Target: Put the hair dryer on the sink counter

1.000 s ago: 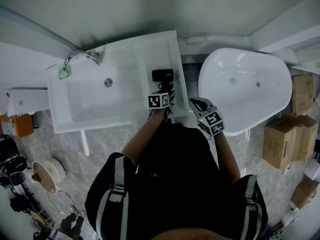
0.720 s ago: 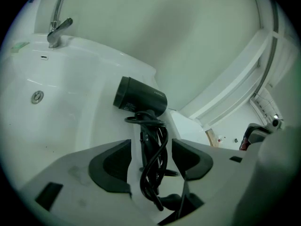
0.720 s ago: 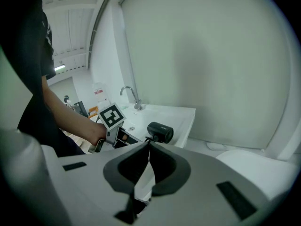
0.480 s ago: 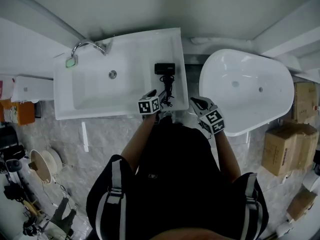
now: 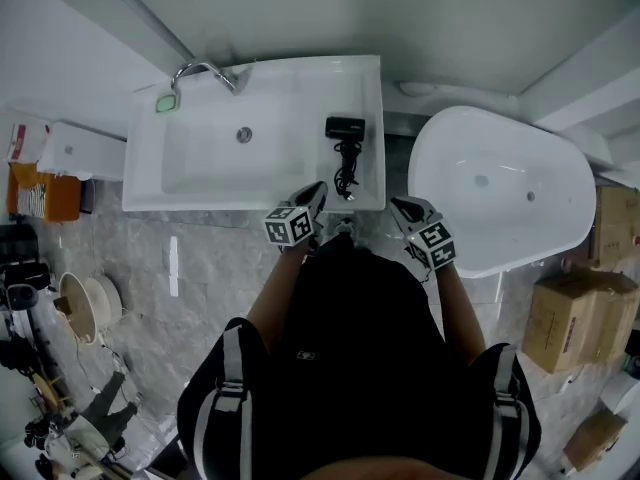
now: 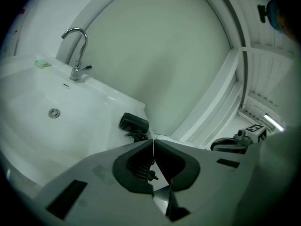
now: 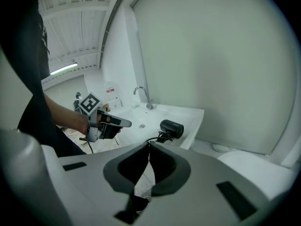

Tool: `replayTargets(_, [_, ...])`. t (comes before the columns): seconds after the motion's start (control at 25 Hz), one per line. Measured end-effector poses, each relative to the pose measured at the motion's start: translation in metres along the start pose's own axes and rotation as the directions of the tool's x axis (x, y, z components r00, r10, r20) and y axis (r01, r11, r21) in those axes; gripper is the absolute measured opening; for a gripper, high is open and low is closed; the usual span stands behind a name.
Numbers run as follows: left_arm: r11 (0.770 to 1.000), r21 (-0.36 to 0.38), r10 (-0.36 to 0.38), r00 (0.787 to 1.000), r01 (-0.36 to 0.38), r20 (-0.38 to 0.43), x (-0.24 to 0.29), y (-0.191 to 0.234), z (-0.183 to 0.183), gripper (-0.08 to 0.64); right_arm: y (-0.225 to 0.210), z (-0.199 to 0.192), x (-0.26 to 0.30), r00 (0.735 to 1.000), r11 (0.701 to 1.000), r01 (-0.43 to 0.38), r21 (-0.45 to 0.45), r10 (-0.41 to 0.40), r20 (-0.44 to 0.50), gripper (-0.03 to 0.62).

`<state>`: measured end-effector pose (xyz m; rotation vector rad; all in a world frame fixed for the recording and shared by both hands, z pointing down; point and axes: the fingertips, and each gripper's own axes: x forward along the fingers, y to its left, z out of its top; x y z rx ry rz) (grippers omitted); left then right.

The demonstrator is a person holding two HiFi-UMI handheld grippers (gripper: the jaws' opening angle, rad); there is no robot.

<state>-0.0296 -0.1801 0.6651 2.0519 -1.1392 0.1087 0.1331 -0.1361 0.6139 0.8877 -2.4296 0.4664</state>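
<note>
The black hair dryer [image 5: 345,128] lies on the white sink counter [image 5: 368,98], right of the basin, its coiled cord [image 5: 347,173] trailing toward the front edge. It also shows in the left gripper view [image 6: 133,123] and the right gripper view [image 7: 171,128]. My left gripper [image 5: 316,193] hovers just off the counter's front edge, a little short of the cord, its jaws shut and empty [image 6: 153,142]. My right gripper [image 5: 402,208] hangs in the gap between sink and bathtub, jaws shut with nothing in them [image 7: 149,145].
A chrome faucet [image 5: 205,71] and a green soap bar [image 5: 165,102] sit at the sink's back left. A white bathtub [image 5: 505,193] stands to the right. Cardboard boxes [image 5: 575,308] sit far right. Cluttered gear [image 5: 85,323] covers the floor at left.
My left gripper pulled back from the hair dryer to the counter's front edge, leaving the dryer lying on the counter. The head view shifted, so the sink sits further right.
</note>
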Motion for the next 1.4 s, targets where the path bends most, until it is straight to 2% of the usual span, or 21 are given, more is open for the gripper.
replayTargets(0.16, [0.992,0.086,-0.093,0.995,0.091,0.019,-0.019,-0.025,0.001,0.018,0.004,-0.006,-0.007,1.0,1.0,0.005,0.006,-0.005,0.005,0.06])
replayTargets(0.28, [0.983,0.128,-0.131,0.991,0.129,0.01,-0.03,-0.04,-0.001,0.018,0.009,-0.01,-0.009,1.0,1.0,-0.007,-0.001,0.007,0.002,0.06])
replayTargets(0.6, [0.975,0.146,-0.174,0.984,0.168,0.03,-0.053,-0.067,-0.007,0.018,0.032,-0.015,-0.019,0.999,0.999,-0.033,-0.024,0.034,0.024,0.06])
replayTargets(1.08, [0.968,0.196,-0.167,0.985,0.157,0.036,-0.08,-0.09,-0.018,0.018,0.041,-0.032,-0.034,0.998,0.999,-0.036,-0.005,0.037,0.056,0.06])
replayTargets(1.4, [0.983,0.129,-0.145,0.986,0.133,0.084,-0.091,-0.092,-0.025,0.018,0.047,-0.037,-0.036,0.996,0.999,-0.054,-0.002,0.054,0.074,0.06])
